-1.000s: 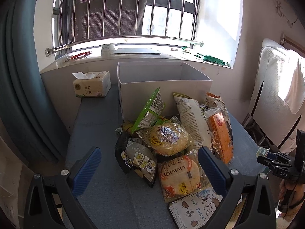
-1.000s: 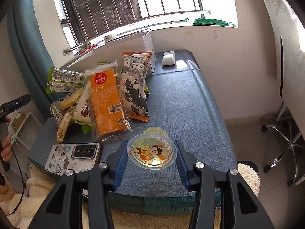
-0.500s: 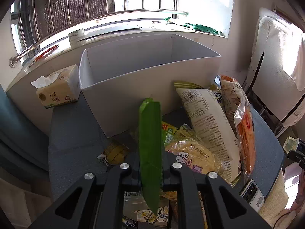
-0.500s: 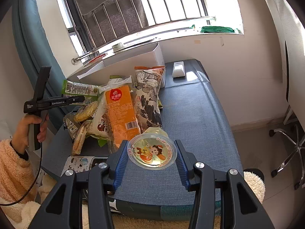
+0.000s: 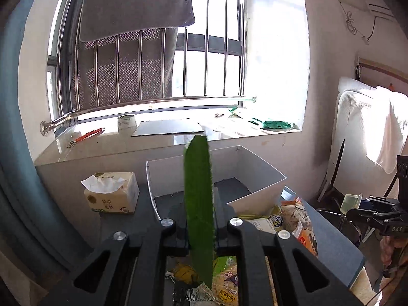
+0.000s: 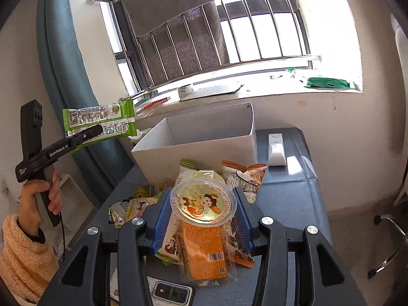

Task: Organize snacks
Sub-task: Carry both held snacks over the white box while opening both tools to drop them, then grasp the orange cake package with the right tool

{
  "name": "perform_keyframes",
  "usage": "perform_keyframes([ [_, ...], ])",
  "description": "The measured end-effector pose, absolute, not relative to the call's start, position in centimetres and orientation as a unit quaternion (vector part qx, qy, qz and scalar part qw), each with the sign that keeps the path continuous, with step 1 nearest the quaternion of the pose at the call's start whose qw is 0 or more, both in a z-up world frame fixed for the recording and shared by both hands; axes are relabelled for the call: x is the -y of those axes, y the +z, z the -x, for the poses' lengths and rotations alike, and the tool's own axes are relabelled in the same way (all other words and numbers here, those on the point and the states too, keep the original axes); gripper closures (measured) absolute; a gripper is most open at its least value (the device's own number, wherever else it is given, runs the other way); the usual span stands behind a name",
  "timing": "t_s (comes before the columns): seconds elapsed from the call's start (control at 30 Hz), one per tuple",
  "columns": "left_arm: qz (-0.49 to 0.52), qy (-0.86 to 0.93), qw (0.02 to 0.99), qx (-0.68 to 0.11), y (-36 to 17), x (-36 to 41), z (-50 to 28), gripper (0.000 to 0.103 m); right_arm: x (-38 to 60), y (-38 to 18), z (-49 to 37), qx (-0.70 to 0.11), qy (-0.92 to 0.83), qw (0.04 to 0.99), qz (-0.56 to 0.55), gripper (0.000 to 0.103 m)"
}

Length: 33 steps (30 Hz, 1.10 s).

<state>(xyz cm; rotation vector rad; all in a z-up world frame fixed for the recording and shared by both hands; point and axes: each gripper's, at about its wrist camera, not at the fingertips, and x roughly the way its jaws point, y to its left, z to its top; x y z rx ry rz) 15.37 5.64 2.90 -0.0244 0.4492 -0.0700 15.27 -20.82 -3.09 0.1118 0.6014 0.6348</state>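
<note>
Left tool is pinching a green snack packet edge-on, lifted above the bench. Right tool clamps a sealed jelly cup between its blue pads. Both items are judged in transit; the white box beyond shows no snacks in its visible part. A pile of packets remains on the bench below. Part of the box floor is hidden by the green packet, and the pile's lower layers cannot be made out.
</note>
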Motion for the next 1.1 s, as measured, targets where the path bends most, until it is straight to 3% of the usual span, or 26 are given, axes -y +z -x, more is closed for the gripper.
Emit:
perform_keyframes([
  [0.2, 0.049, -0.024, 0.966, -0.251, 3.3, -6.9, -24.0, 0.09, 15.4, -0.6, -26.2, -0.321, 0.311, 0.891, -0.079, 0.052],
  [0.53, 0.048, 0.011, 0.936, -0.348, -2.3, -7.5, -33.2, 0.088, 11.5, -5.3, -38.3, -0.425, 0.224, 0.877, -0.015, 0.052],
  [0.6, 0.051, 0.015, 0.933, -0.356, -3.1, -7.9, -33.2, 0.065, 11.9, -5.7, -38.7, -0.427, 0.217, 0.877, -0.026, 0.046],
  [0.67, 0.052, 0.026, 0.932, -0.357, -3.6, -8.3, -32.8, 0.011, 12.1, -5.7, -38.7, -0.427, 0.218, 0.877, -0.03, 0.024],
  [0.7, 0.05, 0.034, 0.936, -0.347, -3.5, -8.4, -32.2, 0.004, 12.2, -5.6, -38.6, -0.425, 0.227, 0.875, -0.036, 0.01],
  [0.87, 0.035, 0.03, 0.947, -0.317, -1.8, -8.7, -29.7, 0.0, 12.8, -3.6, -36.8, -0.385, 0.225, 0.895, -0.034, 0.006],
  [0.9, 0.029, 0.031, 0.95, -0.311, -1.4, -8.7, -29.2, 0.0, 13.0, -3.1, -36.3, -0.374, 0.228, 0.898, -0.036, 0.0],
  [1.1, 0.022, 0.017, 0.968, -0.249, 2.2, -8.6, -24.5, 0.0, 15.7, 0.8, -32.1, -0.317, 0.262, 0.908, -0.08, 0.0],
])
